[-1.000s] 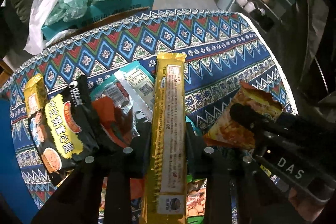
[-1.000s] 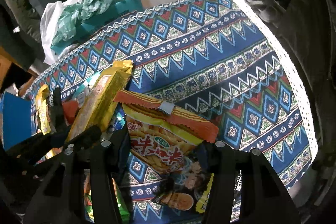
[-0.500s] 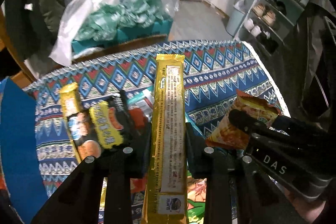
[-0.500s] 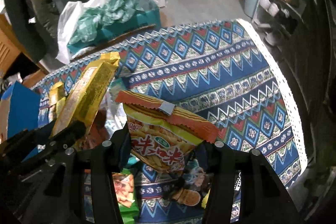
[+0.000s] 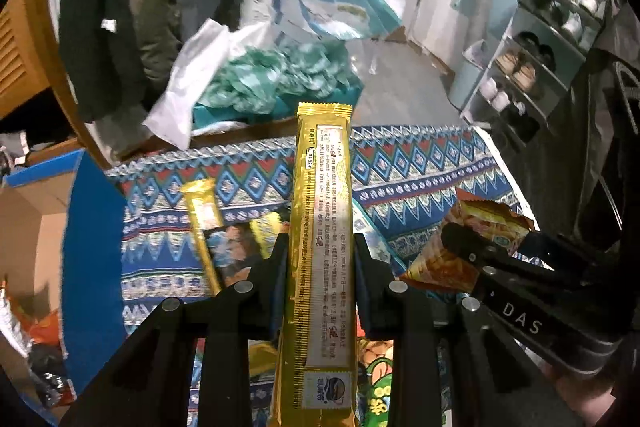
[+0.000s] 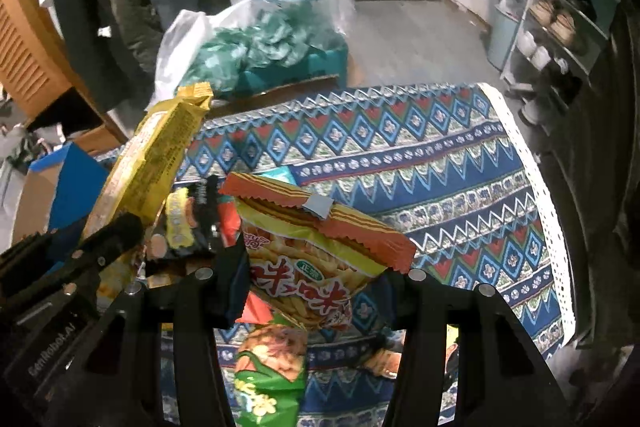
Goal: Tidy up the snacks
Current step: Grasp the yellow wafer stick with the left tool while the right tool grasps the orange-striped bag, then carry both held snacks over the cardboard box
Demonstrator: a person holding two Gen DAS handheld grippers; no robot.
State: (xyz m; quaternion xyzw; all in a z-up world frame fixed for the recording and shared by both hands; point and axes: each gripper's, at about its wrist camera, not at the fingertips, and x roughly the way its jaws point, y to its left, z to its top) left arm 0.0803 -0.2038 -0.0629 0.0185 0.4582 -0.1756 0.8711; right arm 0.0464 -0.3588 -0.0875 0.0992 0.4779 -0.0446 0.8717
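Note:
My left gripper (image 5: 320, 259) is shut on a long gold snack pack (image 5: 322, 227) and holds it upright, lifted above the patterned tablecloth (image 5: 420, 163). The pack also shows in the right wrist view (image 6: 148, 163). My right gripper (image 6: 316, 267) is shut on an orange-topped chip bag (image 6: 316, 239), raised above the table; the bag shows at the right of the left wrist view (image 5: 472, 243). On the cloth lie a thin gold stick pack (image 5: 202, 215), a black-and-yellow packet (image 6: 188, 223) and a green snack bag (image 6: 272, 367).
An open blue cardboard box (image 5: 88, 247) stands at the table's left with packets inside. Behind the table are plastic bags (image 5: 256, 79) on a teal box, hanging coats and a chair. A shoe rack (image 5: 540, 47) stands at the right.
Both grippers have risen and tilted up with their snacks held. The table now sits lower in view, and the blue box has come into sight at the left.

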